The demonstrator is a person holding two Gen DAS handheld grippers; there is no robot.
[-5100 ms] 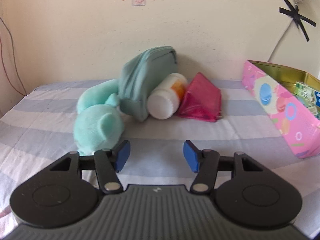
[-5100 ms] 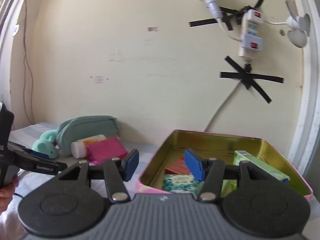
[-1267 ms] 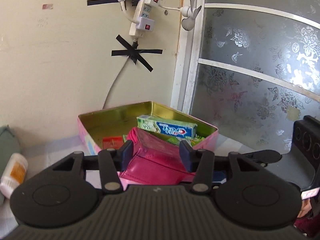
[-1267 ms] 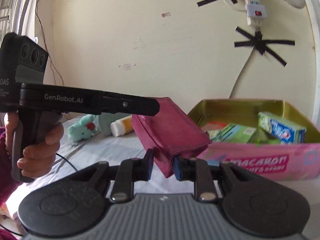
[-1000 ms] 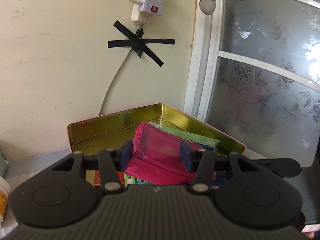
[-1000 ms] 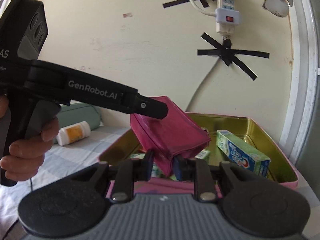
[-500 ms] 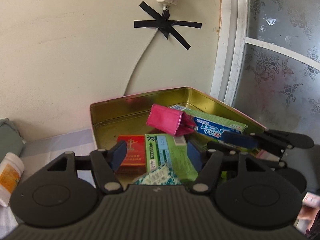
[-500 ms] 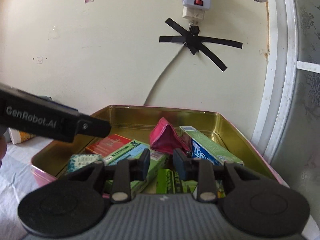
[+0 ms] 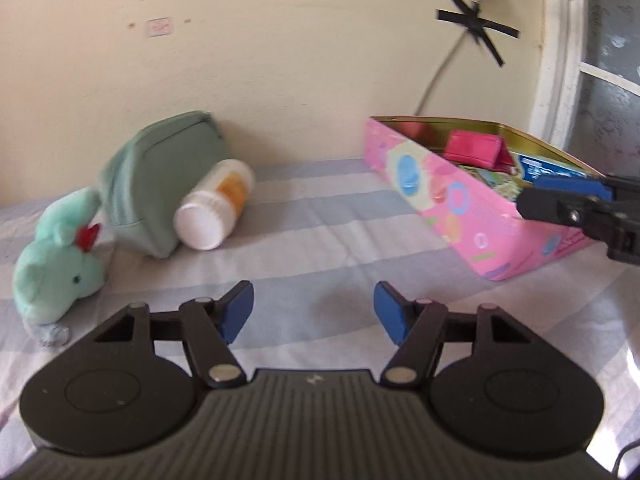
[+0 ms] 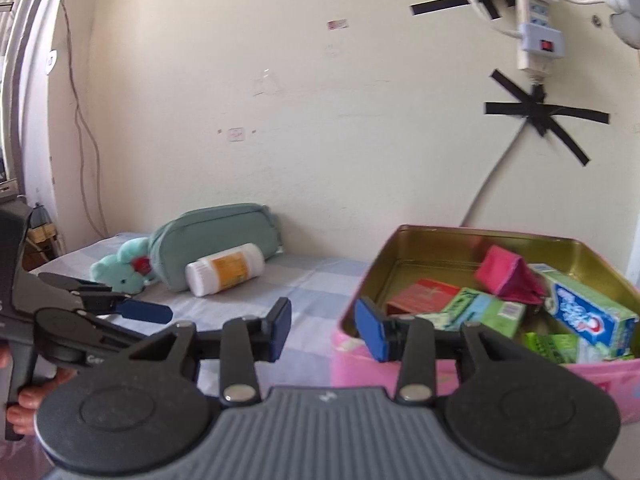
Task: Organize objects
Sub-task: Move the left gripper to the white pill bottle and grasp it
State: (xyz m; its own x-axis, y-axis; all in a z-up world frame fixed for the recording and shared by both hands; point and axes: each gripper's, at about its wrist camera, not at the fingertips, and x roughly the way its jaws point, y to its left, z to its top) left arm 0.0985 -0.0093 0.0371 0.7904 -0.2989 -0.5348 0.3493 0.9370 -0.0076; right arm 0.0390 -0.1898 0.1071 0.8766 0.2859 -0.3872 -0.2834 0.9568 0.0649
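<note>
A pink purse (image 10: 508, 276) lies inside the pink tin (image 10: 480, 234), leaning on a toothpaste box (image 10: 588, 316). My right gripper (image 10: 323, 330) hovers before the tin's near left corner, its jaws opening with nothing between them. My left gripper (image 9: 314, 312) stands open and empty over the striped sheet. Ahead of it to the left lie a white bottle with an orange label (image 9: 216, 208), a green pouch (image 9: 160, 176) and a teal plush toy (image 9: 56, 264). The tin (image 9: 460, 200) is at the right of the left wrist view, with the purse (image 9: 476, 150) showing inside.
Several boxes, red and green, fill the tin floor (image 10: 424, 292). A wall with a taped cable and power strip (image 10: 536, 40) stands close behind everything. A hand (image 10: 24, 396) grips the left tool. A frosted glass door (image 9: 608, 72) stands at the right.
The right gripper has let go of the pink purse, which now rests in the tin, and has drawn back with wider jaws. The left gripper has swung left from the tin toward the bottle, pouch and plush.
</note>
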